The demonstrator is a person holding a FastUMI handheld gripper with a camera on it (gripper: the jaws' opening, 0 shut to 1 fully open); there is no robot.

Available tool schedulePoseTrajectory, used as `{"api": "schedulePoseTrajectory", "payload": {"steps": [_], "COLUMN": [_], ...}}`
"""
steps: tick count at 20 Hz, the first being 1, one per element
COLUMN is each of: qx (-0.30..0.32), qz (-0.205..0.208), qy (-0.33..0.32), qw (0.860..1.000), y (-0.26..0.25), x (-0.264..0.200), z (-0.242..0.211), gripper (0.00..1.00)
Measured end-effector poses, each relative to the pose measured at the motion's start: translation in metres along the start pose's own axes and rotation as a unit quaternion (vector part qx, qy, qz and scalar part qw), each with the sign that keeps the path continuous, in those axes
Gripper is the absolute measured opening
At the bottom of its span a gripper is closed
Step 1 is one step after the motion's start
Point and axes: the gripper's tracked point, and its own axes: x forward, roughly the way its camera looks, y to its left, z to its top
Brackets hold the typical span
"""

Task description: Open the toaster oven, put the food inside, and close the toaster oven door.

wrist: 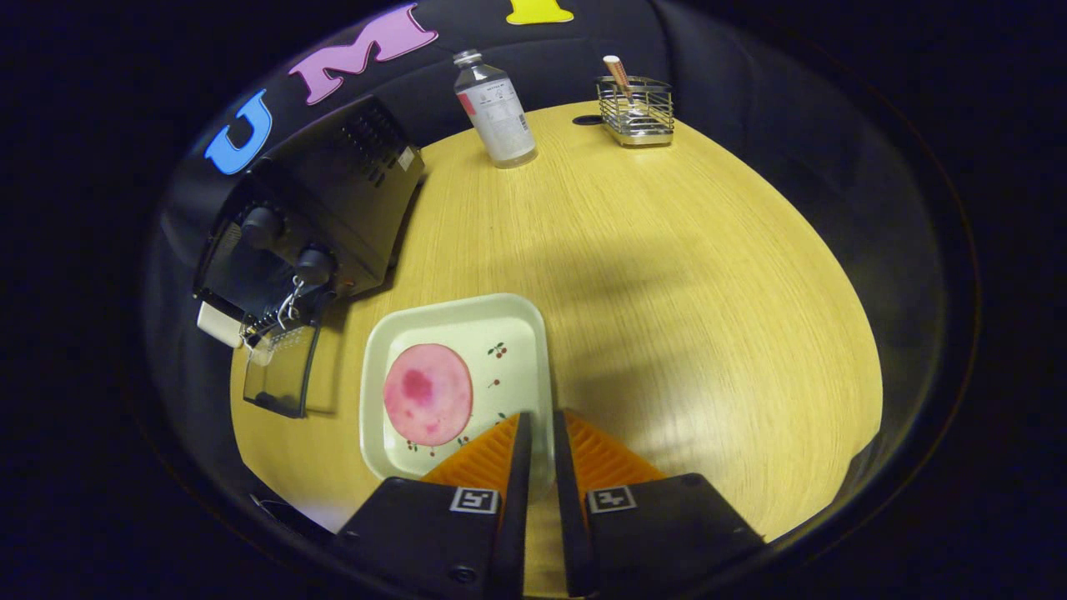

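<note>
Gripper jaws narrow, straddling the tray's rim beside round pink food, clear bottle and wire basket upper frame, black toaster oven door down at left.

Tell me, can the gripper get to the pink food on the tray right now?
Probably yes. The pink food lies bare on the tray, just ahead of the gripper, with nothing over it. The fingers are nearly together, though, with only the tray's rim showing in the gap, so they look too narrow to grab it.
</note>
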Motion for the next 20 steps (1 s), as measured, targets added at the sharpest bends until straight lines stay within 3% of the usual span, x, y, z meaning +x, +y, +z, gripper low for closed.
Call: {"api": "schedulePoseTrajectory", "payload": {"steps": [9,12,20], "qx": [-0.012,0.024,0.179], "qz": [0.016,0.042,0.121], "qy": [-0.002,0.004,0.033], "qw": [1.000,0.999,0.976], "y": [0.002,0.006,0.025], "x": [0.000,0.003,-0.003], "z": [0.001,-0.001,-0.004], "gripper": [0.16,0.07,0.06]}}
